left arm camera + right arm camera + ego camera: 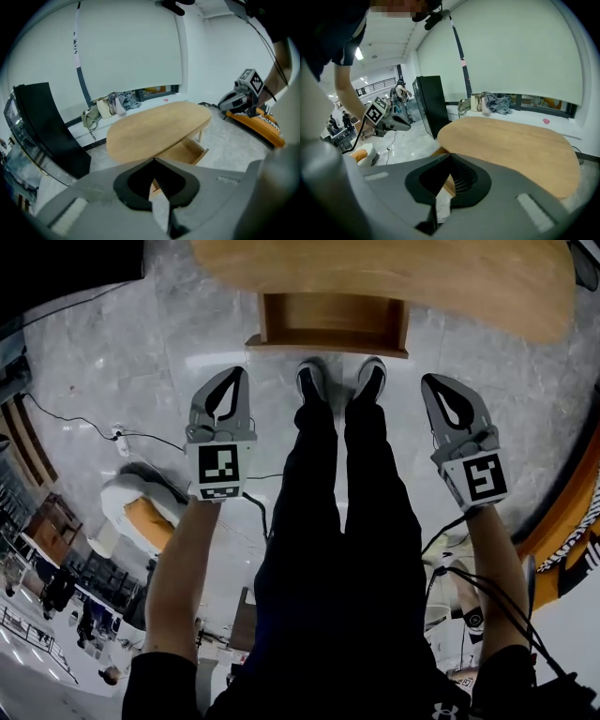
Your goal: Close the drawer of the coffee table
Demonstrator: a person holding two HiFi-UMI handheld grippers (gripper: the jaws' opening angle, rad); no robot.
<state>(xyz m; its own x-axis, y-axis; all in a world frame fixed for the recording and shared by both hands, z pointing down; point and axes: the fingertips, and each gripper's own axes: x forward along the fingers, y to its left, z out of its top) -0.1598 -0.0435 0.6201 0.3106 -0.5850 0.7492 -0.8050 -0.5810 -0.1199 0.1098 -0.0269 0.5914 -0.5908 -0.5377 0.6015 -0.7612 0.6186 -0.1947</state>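
Drawer [330,324] stands pulled out beneath the coffee table [394,277] — the person's shoes [312,379] directly before its front. Left gripper [232,376] and right gripper [431,382] flank the legs, jaws pressed together, empty. Floor cable [117,433] lies well left.

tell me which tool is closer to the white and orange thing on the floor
Left. In the head view the left tool hangs beside the white and orange thing, just to its right; the right tool is beyond the person's legs, on the far side.
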